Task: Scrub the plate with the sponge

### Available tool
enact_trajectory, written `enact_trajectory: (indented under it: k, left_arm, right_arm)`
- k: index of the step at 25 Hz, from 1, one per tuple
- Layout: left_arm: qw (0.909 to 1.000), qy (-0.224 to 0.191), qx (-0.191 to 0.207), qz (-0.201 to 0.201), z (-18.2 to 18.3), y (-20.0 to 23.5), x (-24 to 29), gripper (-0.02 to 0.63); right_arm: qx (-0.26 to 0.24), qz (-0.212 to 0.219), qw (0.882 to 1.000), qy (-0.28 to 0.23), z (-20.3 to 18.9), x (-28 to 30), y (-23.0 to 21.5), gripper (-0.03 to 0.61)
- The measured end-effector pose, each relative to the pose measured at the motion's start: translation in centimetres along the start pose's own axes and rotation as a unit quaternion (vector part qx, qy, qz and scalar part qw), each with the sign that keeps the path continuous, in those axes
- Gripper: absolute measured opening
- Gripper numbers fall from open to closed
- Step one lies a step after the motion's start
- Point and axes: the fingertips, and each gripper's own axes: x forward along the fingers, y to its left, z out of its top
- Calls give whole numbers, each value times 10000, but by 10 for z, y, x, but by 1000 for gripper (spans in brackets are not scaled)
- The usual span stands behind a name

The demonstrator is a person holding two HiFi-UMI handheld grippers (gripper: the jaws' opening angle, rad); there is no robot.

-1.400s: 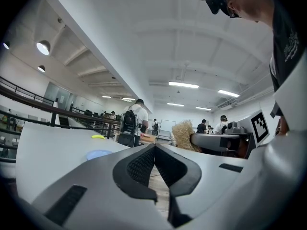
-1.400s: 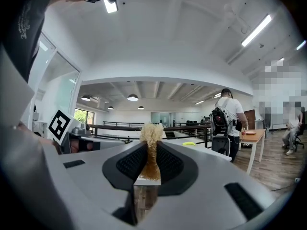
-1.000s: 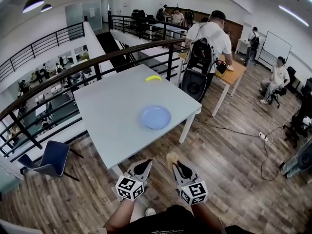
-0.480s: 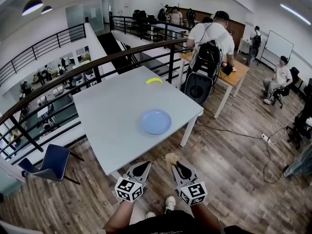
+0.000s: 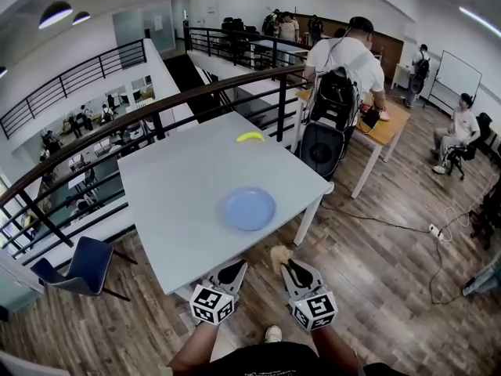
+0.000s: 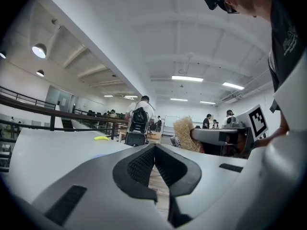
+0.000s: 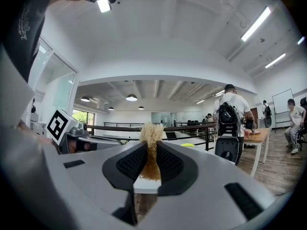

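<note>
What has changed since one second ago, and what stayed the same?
The person has stepped a little nearer to the table; the plate shows lower in the head view. Nothing was taken or let go. The right tongs stay shut on the sponge, the left tongs shut and empty; plate and banana have not moved on the table.

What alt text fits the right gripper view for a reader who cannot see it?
The right gripper has its jaws shut on a tan, fibrous sponge that sticks up between them. Beyond are a white table with a yellow banana, a dark railing, and at right a person wearing a black backpack.
</note>
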Motion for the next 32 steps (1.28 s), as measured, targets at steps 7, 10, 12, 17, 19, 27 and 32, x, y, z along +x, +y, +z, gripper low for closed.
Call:
enact_trajectory:
  k: [7, 10, 12, 17, 19, 27, 32]
  left_arm:
    - [9997, 88, 120, 167, 5, 13, 41, 14]
    - [9994, 152, 212, 239, 10, 17, 57, 14]
    - [9993, 161, 183, 286, 16, 21, 65, 14]
    - [9988, 178, 63, 444, 25, 39, 69, 14]
    - [9986, 180, 6, 492, 25, 41, 73, 14]
    - [9981, 301, -46, 539, 20, 49, 95, 14]
    - [9978, 318, -102, 569, 23, 74, 109, 14]
  right_arm:
    - [69, 171, 9998, 40, -2, 28, -38, 67]
    - [126, 261, 9996, 58, 2, 41, -51, 67]
    - [147, 303, 9994, 65, 7, 49, -59, 67]
    - [155, 397, 9991, 57, 15, 68, -62, 67]
    - [173, 437, 9989, 61, 15, 72, -66, 67]
    - [210, 762, 9966, 243, 4, 94, -72, 67]
    - [173, 983, 9942, 411, 0, 121, -67, 67]
